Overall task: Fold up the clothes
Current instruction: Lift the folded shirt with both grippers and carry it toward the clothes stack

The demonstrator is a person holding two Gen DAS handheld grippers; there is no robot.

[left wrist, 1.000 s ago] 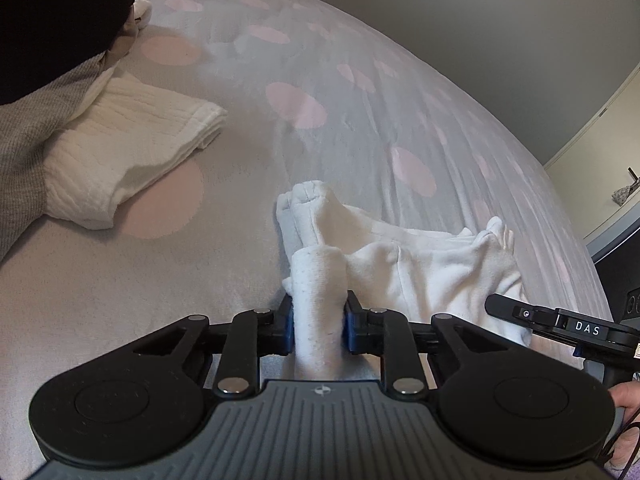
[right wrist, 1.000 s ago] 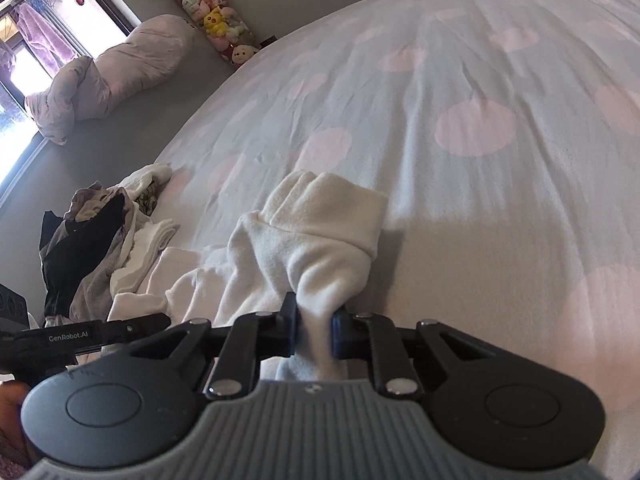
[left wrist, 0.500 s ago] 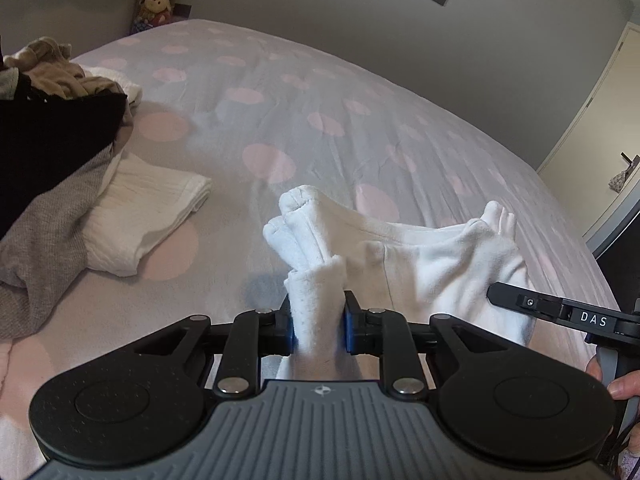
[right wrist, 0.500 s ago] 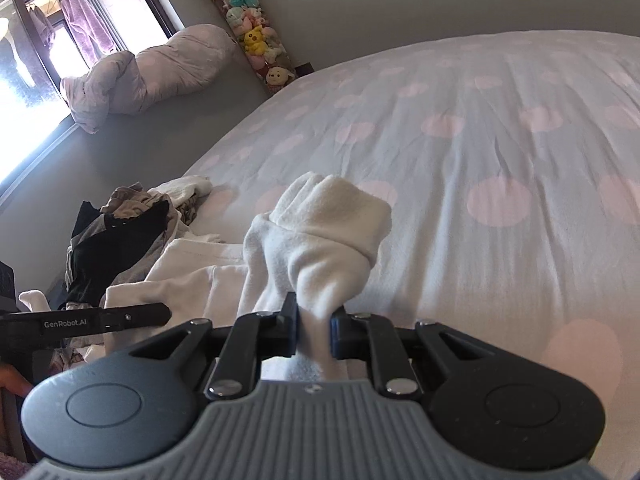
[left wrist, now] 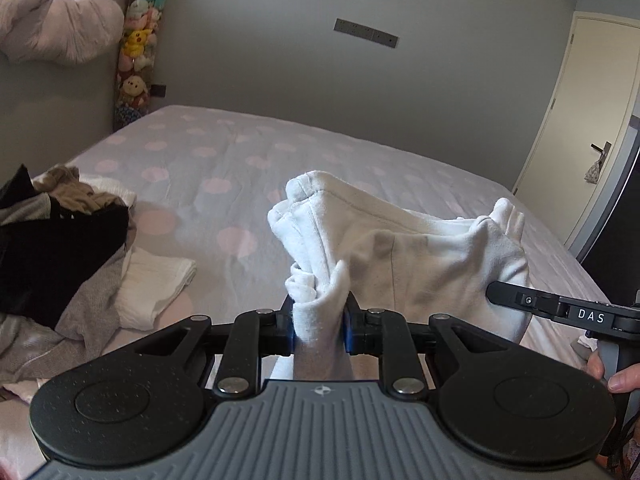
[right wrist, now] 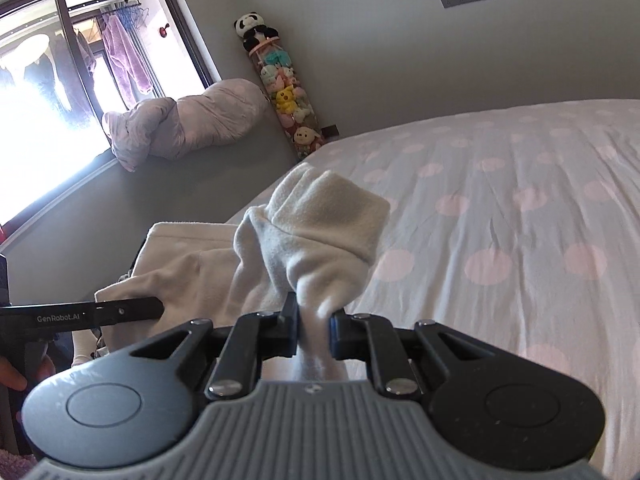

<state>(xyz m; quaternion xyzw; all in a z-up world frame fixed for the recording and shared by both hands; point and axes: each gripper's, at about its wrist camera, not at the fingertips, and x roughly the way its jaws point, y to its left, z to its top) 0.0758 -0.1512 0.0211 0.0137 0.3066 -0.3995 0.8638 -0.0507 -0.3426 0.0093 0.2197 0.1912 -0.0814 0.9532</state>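
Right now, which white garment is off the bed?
The white fleece garment, pinched between left gripper and right gripper. The folded white ribbed one lies on the bed.

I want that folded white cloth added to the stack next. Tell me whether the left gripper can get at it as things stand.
Probably not yet. The left gripper is shut on the white garment, as is the right gripper. Nothing lies on the folded white cloth beside the clothes pile, so it looks reachable once freed.
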